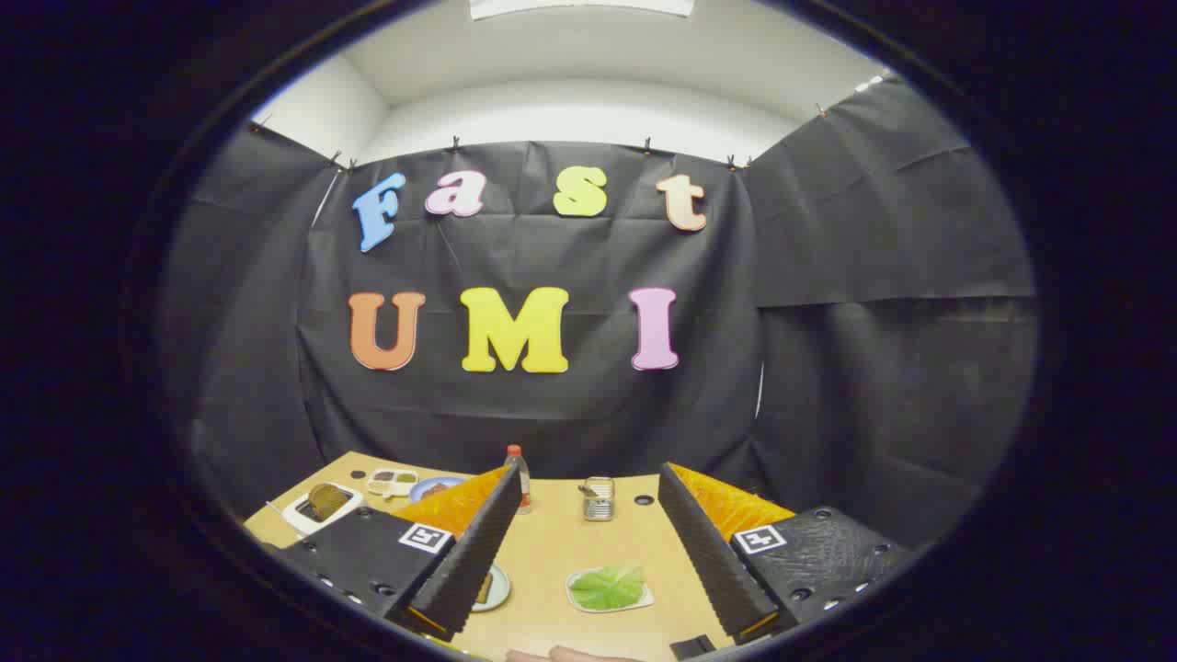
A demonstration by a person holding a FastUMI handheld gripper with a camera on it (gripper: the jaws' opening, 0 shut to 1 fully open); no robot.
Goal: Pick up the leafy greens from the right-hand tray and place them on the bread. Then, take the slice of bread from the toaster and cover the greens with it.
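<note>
Nothing done yet, by the look of it: tongs (pixel 588 542) wide and empty above the worktop (pixel 552 542), leafy greens (pixel 609 587) untouched on their tray (pixel 575 602) between the fingers, toaster (pixel 320 506) at far left edge.

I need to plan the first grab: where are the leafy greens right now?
In the gripper view, the leafy greens lie on a small white tray on the table, between the open tongs, nearer the right finger.

greens (pixel 608 587) on tray (pixel 579 602) — between open fingers (pixel 708 552)
</note>
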